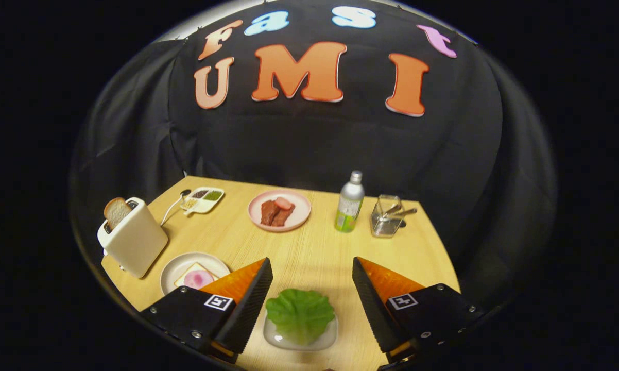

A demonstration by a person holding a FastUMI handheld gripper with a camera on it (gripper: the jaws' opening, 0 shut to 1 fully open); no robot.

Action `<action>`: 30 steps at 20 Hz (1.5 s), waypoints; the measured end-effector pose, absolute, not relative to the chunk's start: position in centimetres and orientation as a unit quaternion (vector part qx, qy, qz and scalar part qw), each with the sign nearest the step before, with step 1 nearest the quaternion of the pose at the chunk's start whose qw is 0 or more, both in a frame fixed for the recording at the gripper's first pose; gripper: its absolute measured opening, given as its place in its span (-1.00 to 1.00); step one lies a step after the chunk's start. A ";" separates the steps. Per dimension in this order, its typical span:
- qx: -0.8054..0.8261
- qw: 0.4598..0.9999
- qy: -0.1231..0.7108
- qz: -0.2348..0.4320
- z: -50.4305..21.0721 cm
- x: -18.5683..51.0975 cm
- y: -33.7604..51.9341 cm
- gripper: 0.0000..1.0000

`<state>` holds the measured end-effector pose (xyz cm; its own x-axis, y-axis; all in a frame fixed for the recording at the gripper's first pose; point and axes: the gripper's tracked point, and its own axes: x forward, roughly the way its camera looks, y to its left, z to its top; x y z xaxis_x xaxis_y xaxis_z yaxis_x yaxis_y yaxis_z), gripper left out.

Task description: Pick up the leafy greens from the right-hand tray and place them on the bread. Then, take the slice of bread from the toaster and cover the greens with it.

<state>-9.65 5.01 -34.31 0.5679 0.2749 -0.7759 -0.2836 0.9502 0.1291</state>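
A green leaf of lettuce [300,313] lies on a small clear tray [277,340] directly between my two fingers. My gripper [312,270] is open, hovering above the leaf with nothing held. Left of the left finger a white plate [178,268] carries a slice of bread [188,273] topped with a pink round of ham [198,279]. Further left stands a white toaster [134,238] with a slice of bread [116,211] sticking up out of its slot.
Beyond the fingers on the wooden table [314,252]: a pink plate of meat slices [279,210], a green-labelled bottle [349,208], a clear container with utensils [387,216], a divided condiment dish [203,199] with a spoon [174,204]. The table's right edge runs near the right finger.
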 end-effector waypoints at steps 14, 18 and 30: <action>-0.062 0.764 0.611 0.196 -46.1 -18.0 5.0 0.80; -0.082 0.742 0.637 0.192 -48.1 -18.4 5.0 0.79; -0.077 0.723 0.656 0.203 -49.1 -19.0 5.2 -0.06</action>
